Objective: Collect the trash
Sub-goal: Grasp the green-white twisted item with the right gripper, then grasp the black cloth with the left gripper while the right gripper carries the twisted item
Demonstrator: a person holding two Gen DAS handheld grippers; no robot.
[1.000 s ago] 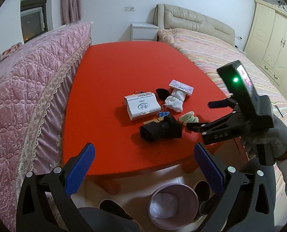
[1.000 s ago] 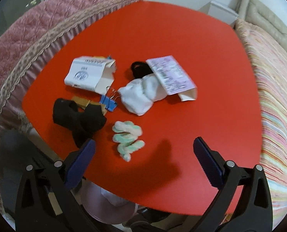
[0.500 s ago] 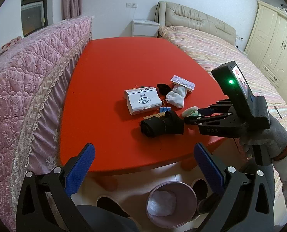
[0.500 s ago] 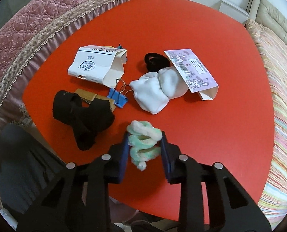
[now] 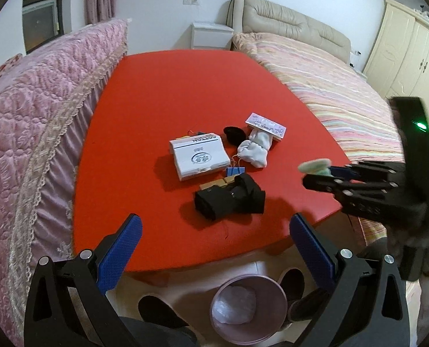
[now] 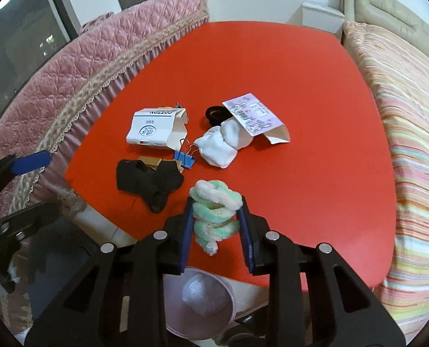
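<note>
Left gripper (image 5: 213, 248): jaws wide apart, nothing between the blue pads, poised over the near edge of the red table (image 5: 168, 86). Below it on the floor, under the table edge, stands a pink bin (image 5: 248, 306) with a white liner.

On the table, left to right: a white box (image 5: 199, 155) lying flat; a black cloth bundle (image 5: 228, 199) in front of it, resting partly on a brown card; a blue clip (image 5: 235, 170) between box and bundle; a black ring (image 5: 234, 133) behind; a white sock (image 5: 256, 149) with its far end tucked under a pink printed card (image 5: 265, 124).

Right gripper (image 6: 215, 225): jaws closed on a fluffy green-and-white twist (image 6: 214, 211). The twist sits squarely between the two pads, pinched at its middle coils; its top loop rises above the fingertips and its tail hangs below them. From the left wrist view the twist (image 5: 315, 165) is off the table, held in the air over the table's right edge, with the tips of the fingers just behind it. In the right wrist view the bin (image 6: 202, 303) lies directly beneath the gripper, partly hidden by its frame.
</note>
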